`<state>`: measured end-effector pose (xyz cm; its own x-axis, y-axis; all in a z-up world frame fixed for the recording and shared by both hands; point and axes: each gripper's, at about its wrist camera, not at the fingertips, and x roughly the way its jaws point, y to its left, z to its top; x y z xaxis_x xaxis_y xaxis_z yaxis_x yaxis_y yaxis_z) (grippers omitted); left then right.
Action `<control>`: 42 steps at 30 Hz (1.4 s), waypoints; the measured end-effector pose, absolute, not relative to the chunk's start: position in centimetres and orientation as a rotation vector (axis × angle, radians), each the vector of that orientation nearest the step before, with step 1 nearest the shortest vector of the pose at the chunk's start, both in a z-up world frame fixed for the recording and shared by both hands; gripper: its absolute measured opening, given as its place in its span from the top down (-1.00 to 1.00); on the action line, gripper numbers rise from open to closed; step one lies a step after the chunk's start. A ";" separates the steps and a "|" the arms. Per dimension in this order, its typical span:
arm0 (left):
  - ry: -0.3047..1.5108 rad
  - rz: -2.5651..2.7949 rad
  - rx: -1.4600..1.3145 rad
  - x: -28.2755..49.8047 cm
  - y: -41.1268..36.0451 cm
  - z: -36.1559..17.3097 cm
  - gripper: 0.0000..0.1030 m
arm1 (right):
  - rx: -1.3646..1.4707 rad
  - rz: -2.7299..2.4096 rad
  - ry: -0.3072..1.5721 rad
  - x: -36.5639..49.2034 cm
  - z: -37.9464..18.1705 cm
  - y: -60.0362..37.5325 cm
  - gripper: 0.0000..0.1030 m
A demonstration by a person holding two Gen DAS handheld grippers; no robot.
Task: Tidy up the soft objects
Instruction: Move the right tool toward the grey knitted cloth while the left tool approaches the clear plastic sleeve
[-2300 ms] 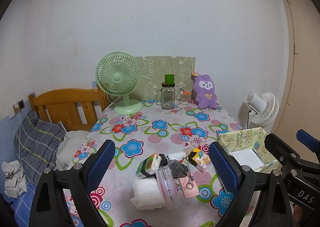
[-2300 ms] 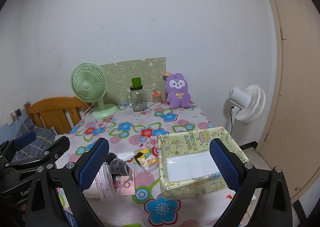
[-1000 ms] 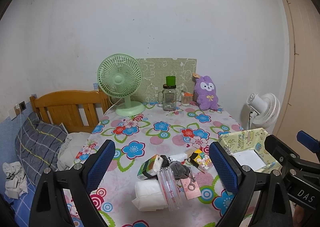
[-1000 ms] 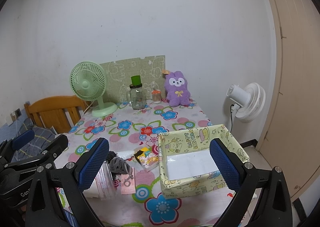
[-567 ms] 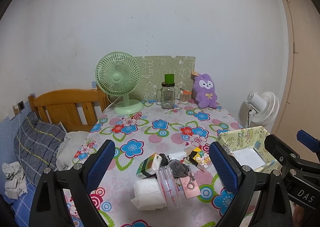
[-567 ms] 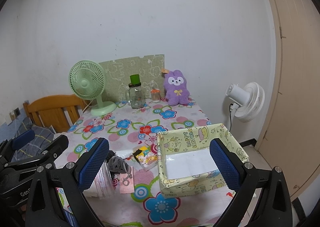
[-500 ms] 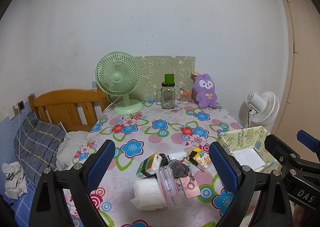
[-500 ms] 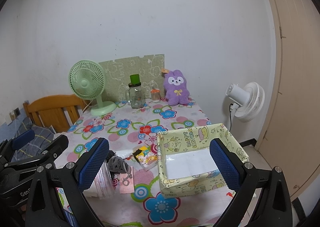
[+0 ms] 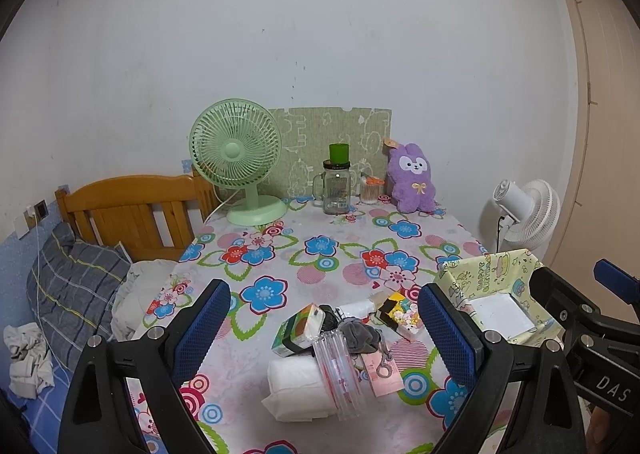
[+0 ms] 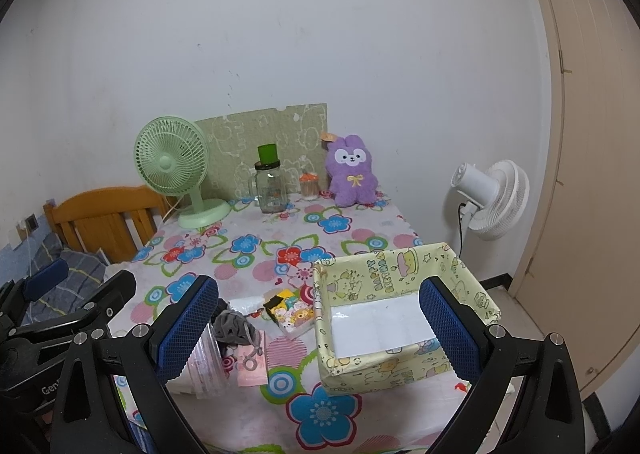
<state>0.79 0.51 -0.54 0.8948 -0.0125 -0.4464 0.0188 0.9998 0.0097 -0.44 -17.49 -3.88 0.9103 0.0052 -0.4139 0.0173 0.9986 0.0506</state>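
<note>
A floral tablecloth covers the table. At its 4 o'clock edge sits a yellow patterned box, open-topped with only a white sheet inside. At 12 o'clock stands a purple plush bunny, with a green desk fan at 11. Toward 6 o'clock a white tissue pack and grey fabric pouch lie clustered. The left gripper and right gripper both hover spread wide, empty.

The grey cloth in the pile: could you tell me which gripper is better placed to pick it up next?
Probably the left. The grey cloth lies between the open left gripper's fingers, while the right gripper faces the box, with the cloth by its left finger.
</note>
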 end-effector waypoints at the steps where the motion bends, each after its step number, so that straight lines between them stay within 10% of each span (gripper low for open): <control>1: 0.464 -0.016 0.013 0.9 0.5 -0.6 -0.86 | 0.055 -0.006 0.429 -0.4 -3.9 -17.5 -0.97; 42: 0.686 -0.038 -0.006 8.1 4.1 -10.6 -0.73 | 0.022 0.104 0.639 8.5 -11.9 -10.7 -0.83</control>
